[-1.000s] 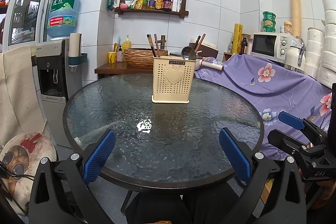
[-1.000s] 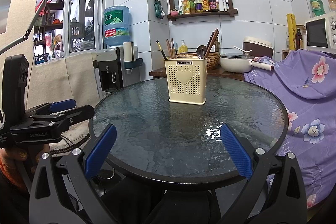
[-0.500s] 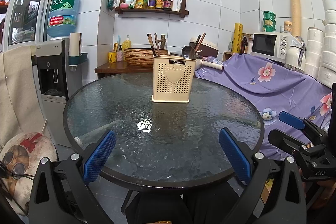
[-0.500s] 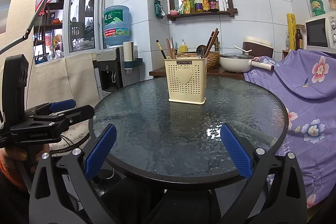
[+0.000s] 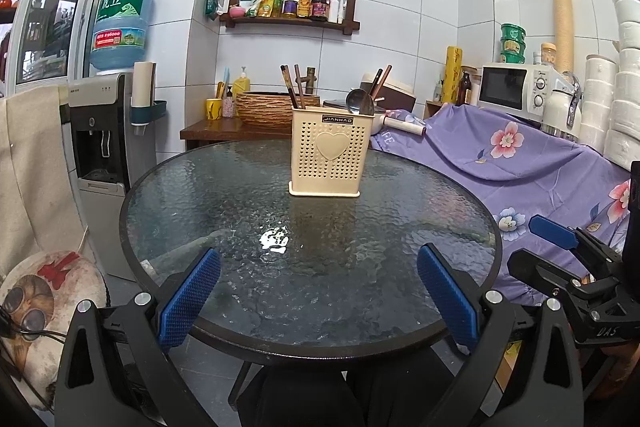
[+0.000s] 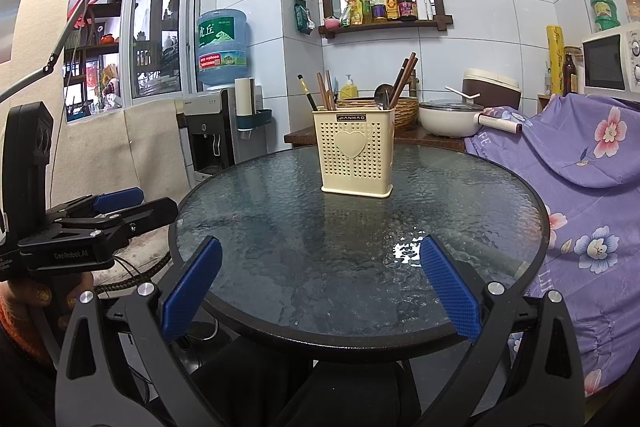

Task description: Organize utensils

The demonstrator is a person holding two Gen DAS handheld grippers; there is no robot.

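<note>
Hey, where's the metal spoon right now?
The metal spoon stands bowl-up in the right side of the cream perforated plastic utensil holder, beside dark wooden chopsticks, on the round glass table's far side.

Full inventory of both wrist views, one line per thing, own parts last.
utensil holder: 1, cream, perforated, upright on the table's far half
chopsticks: several, brown, standing in the holder
spoon: 1, metal, in the holder's right side
glass table: 1, round, dark rim
water dispenser: 1, grey, blue bottle on top, left
wall shelf: 1, dark wood, bottles
microwave: 1, white, right
floral cloth: 1, purple, right
pot: 1, white, behind the table
left claw: open, empty
right claw: open, empty
</note>
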